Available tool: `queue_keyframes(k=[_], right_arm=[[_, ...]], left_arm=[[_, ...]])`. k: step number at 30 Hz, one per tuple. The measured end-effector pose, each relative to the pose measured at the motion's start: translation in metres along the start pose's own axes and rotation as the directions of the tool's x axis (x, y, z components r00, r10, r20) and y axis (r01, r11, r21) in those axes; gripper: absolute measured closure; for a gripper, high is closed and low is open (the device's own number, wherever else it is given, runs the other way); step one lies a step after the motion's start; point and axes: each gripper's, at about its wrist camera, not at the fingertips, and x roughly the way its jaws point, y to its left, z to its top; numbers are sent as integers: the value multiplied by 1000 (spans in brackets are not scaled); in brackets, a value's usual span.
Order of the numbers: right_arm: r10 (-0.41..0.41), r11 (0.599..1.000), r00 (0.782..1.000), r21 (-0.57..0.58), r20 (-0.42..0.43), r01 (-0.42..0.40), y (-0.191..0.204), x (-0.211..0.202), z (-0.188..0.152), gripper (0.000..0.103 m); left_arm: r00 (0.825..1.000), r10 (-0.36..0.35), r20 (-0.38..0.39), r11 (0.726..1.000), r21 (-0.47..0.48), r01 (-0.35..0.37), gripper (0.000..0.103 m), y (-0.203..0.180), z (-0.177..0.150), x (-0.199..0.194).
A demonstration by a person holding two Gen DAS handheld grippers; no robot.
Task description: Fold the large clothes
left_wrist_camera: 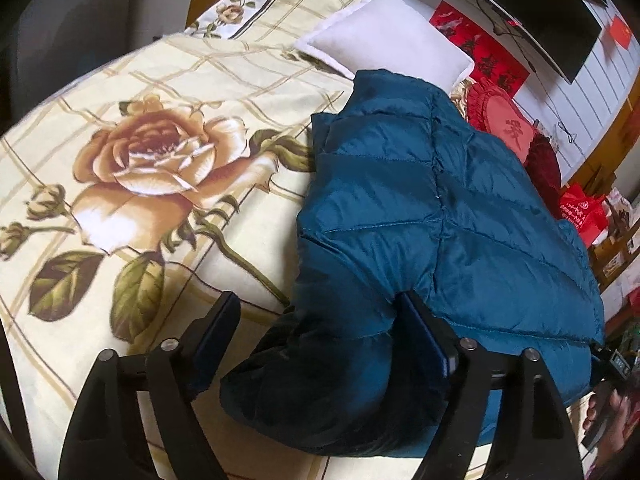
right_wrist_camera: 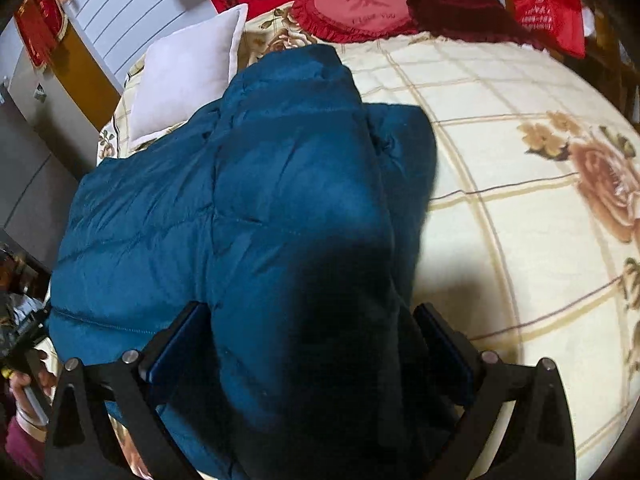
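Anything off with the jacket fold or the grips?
Nothing damaged. The blue puffer jacket is bunched unevenly; a puffy fold sits between the open right gripper; the left gripper is also open at its edge.

Blue quilted jacket (right_wrist_camera: 256, 208): spread on bed, one puffy part bunched up between the two black fingers (right_wrist_camera: 176, 344) of the right gripper (right_wrist_camera: 312, 344), which stand wide apart at either side. Bedspread (right_wrist_camera: 500, 184): cream, checked, rose print. White pillow (right_wrist_camera: 184, 76): touching jacket's far edge. Red heart-shaped cushion (right_wrist_camera: 356, 8) and dark red cushion (right_wrist_camera: 452, 4): at far edge of bed.
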Motion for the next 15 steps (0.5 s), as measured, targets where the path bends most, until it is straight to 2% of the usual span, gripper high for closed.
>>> queue_keyframes(k=[5, 6, 7, 8, 10, 12, 15], right_arm=[[17, 1000, 1000, 6, -21, -17, 0, 9, 5, 0], [25, 1000, 999, 10, -23, -24, 1, 9, 5, 1], [36, 999, 999, 16, -20, -35, 2, 9, 4, 3], [43, 999, 999, 14, -11, -43, 5, 7, 4, 10], [35, 999, 999, -13, 1, -35, 12, 2, 3, 22], [23, 999, 1000, -48, 21, -22, 21, -10, 2, 44], [25, 998, 999, -62, 44, -22, 31, -29, 0, 58]], left_arm=[[1000, -5, 5, 1000, -18, 5, 8, -1, -2, 3], [1000, -8, 8, 1000, -18, 8, 10, -1, -2, 3], [1000, -28, 7, 1000, -10, 28, 23, -3, -3, 2], [999, -53, 2, 999, 5, 53, 29, -6, -4, 1], [998, -56, 12, 998, 34, 56, 49, -13, -3, -4], [998, -50, 31, 996, 74, 48, 62, -22, -4, -12], [998, -40, 52, 992, 118, 34, 70, -33, -7, -27]])
